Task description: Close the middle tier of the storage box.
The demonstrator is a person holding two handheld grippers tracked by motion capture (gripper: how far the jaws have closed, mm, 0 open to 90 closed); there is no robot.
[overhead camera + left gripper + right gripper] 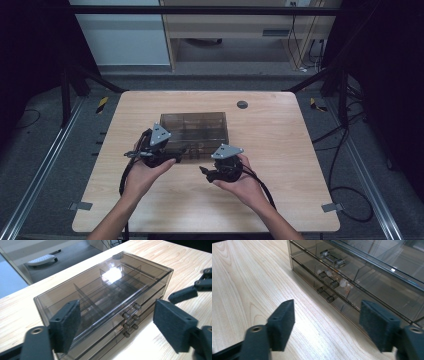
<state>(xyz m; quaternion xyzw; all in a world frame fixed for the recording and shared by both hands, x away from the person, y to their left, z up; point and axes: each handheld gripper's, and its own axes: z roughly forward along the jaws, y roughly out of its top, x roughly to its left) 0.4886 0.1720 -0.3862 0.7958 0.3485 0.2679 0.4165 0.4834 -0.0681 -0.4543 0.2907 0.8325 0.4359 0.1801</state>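
A drawer box (195, 129) stands on the table (280, 150) a little behind its middle, with 3 drawers stacked one above another and their handles (130, 320) on the front face toward the person. The left gripper (172, 152) sits at the box's front left corner and the right gripper (204, 171) lies just before the front face, right of the left one, each held in a hand coming from the near edge. A small round insert (242, 104) lies in the tabletop behind the box and to its right.

Light wooden table (280, 165), grey grommet (242, 104) near far edge; cables (345, 150) on floor.
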